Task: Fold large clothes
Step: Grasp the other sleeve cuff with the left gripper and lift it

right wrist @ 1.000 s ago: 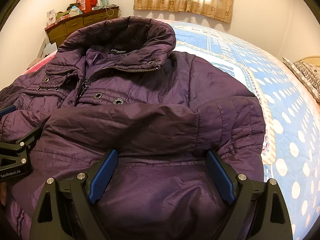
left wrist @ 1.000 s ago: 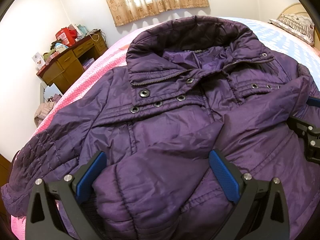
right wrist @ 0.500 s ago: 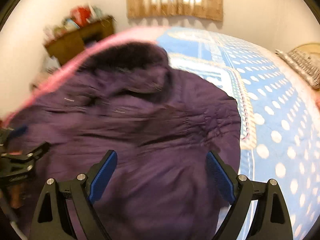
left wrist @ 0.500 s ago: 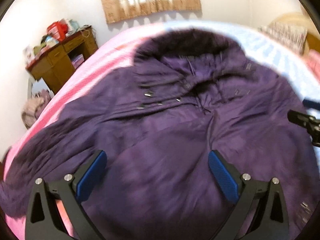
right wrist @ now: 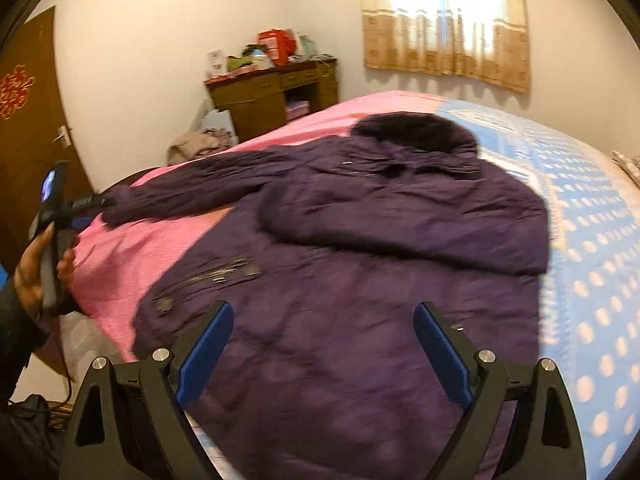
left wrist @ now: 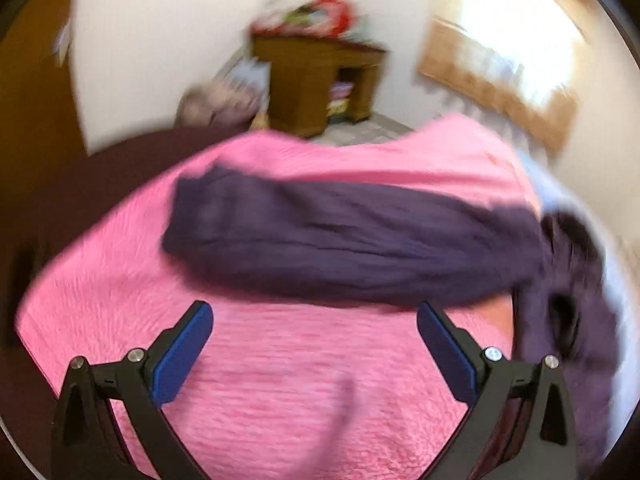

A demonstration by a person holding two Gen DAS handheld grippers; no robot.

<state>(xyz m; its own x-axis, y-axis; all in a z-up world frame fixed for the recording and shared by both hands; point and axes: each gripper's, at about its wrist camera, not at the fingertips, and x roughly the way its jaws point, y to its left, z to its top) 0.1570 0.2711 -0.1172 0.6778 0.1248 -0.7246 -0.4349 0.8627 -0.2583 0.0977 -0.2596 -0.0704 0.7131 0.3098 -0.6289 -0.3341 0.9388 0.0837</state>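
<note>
A large purple padded jacket lies face up on the bed, hood toward the far wall. One sleeve is folded across its chest; the other sleeve lies stretched out sideways on the pink bedcover. My left gripper is open and empty above the pink cover, just short of that sleeve; it also shows at the left of the right wrist view, held in a hand. My right gripper is open and empty above the jacket's lower part.
A blue dotted cover lies on the bed's right half. A cluttered wooden desk stands by the far wall, with a pile of clothes on the floor and a brown door at left. A curtained window is behind.
Both grippers have pulled back from the jacket. The left gripper has swung left, toward the outstretched sleeve on the pink cover. The right gripper now sees the whole jacket from further off.
</note>
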